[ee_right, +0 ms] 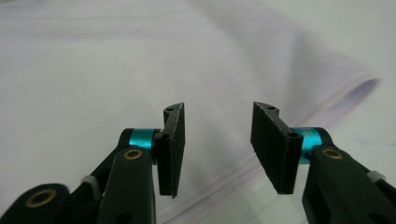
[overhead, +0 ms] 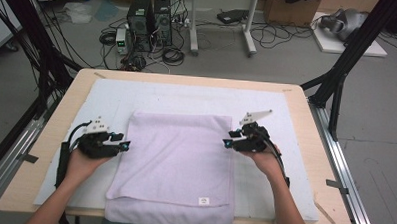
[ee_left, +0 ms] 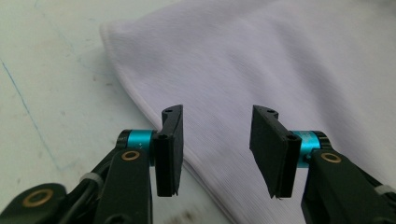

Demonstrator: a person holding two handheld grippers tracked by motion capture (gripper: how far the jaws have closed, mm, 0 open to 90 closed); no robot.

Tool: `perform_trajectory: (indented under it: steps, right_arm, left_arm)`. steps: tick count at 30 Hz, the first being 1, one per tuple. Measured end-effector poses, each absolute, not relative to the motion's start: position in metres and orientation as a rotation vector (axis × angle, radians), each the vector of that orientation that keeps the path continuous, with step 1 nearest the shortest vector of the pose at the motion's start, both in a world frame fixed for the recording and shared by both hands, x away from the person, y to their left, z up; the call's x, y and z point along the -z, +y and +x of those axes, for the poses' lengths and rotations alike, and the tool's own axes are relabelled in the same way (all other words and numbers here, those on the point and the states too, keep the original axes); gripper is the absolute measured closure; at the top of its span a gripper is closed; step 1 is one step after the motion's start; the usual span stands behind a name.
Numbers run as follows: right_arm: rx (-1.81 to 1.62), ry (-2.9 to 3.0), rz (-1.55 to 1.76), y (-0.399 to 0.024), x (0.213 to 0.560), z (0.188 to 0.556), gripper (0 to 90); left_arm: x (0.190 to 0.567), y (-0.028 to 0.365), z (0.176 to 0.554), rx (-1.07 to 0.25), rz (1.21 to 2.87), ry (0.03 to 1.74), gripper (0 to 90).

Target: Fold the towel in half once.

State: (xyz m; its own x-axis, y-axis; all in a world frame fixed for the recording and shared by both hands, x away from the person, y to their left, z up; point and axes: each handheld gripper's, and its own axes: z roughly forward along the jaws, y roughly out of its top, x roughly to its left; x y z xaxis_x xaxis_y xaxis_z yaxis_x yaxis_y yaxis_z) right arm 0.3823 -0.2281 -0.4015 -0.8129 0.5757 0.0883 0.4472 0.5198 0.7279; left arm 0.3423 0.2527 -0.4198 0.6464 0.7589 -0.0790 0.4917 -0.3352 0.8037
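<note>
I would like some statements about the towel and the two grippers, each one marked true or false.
1. The lilac towel lies folded on the white mat. True.
2. The left gripper is shut on the towel's edge. False: in the left gripper view its jaws stand apart with nothing pressed between them.
3. The right gripper is at the towel's right edge. True.
4. The small label is at the far edge of the towel. False: it is near the near edge, towards the person.
5. Both grippers are on the same side of the towel. False: one is at each side.
</note>
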Motion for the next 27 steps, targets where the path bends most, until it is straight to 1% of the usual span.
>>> perform_trajectory:
  steps: [2, 4, 6, 9, 11, 12, 13, 14, 15, 16, 17, 19, 22, 25, 27]
  right_arm:
    - [-1.135, 2.578, 0.925, -0.229, 0.404, 0.403, 49.7]
    - [-1.106, 2.547, 0.970, -0.230, 0.410, 0.422, 46.0]
    - [-1.069, 2.523, 1.028, -0.231, 0.418, 0.435, 42.0]
    - [-1.065, 2.497, 1.076, -0.233, 0.430, 0.446, 41.7]
    - [-1.081, 2.505, 1.091, -0.231, 0.437, 0.450, 42.7]
    - [-1.064, 2.508, 1.096, -0.230, 0.440, 0.451, 44.9]
    - [-1.053, 2.495, 1.089, -0.228, 0.442, 0.451, 50.0]
    - [-1.056, 2.496, 1.097, -0.229, 0.441, 0.452, 72.3]
    - [-1.119, 2.562, 1.097, -0.230, 0.439, 0.454, 85.3]
    - [-1.085, 2.566, 1.073, -0.225, 0.438, 0.454, 86.0]
    - [-1.043, 2.581, 1.060, -0.222, 0.435, 0.455, 86.4]
    - [-1.000, 2.569, 1.054, -0.217, 0.425, 0.458, 86.7]
    - [-1.043, 2.475, 1.012, -0.217, 0.399, 0.462, 87.0]
    - [-1.076, 2.403, 0.959, -0.216, 0.363, 0.468, 87.0]
    - [-1.080, 2.353, 0.919, -0.216, 0.335, 0.472, 86.8]
  left_arm:
    - [0.423, 0.253, 0.364, -0.403, 1.960, 1.048, 53.6]
    - [0.424, 0.251, 0.382, -0.448, 1.953, 1.097, 51.5]
    - [0.428, 0.247, 0.398, -0.456, 1.953, 1.125, 49.5]
    - [0.438, 0.237, 0.417, -0.435, 2.027, 1.153, 48.8]
    - [0.444, 0.230, 0.421, -0.468, 2.035, 1.149, 48.3]
    - [0.446, 0.229, 0.422, -0.464, 2.004, 1.163, 49.4]
    - [0.447, 0.230, 0.423, -0.460, 1.970, 1.180, 52.4]
    - [0.447, 0.230, 0.424, -0.436, 1.953, 1.180, 64.4]
    - [0.447, 0.229, 0.424, -0.436, 1.944, 1.180, 74.2]
    - [0.446, 0.227, 0.424, -0.455, 1.944, 1.173, 82.0]
    - [0.445, 0.226, 0.425, -0.472, 1.948, 1.173, 84.2]
    - [0.437, 0.225, 0.428, -0.504, 1.988, 1.169, 84.7]
    - [0.412, 0.227, 0.432, -0.591, 1.921, 1.153, 85.2]
    - [0.373, 0.230, 0.441, -0.667, 1.880, 1.116, 85.2]
    - [0.352, 0.233, 0.446, -0.683, 1.831, 1.097, 84.7]
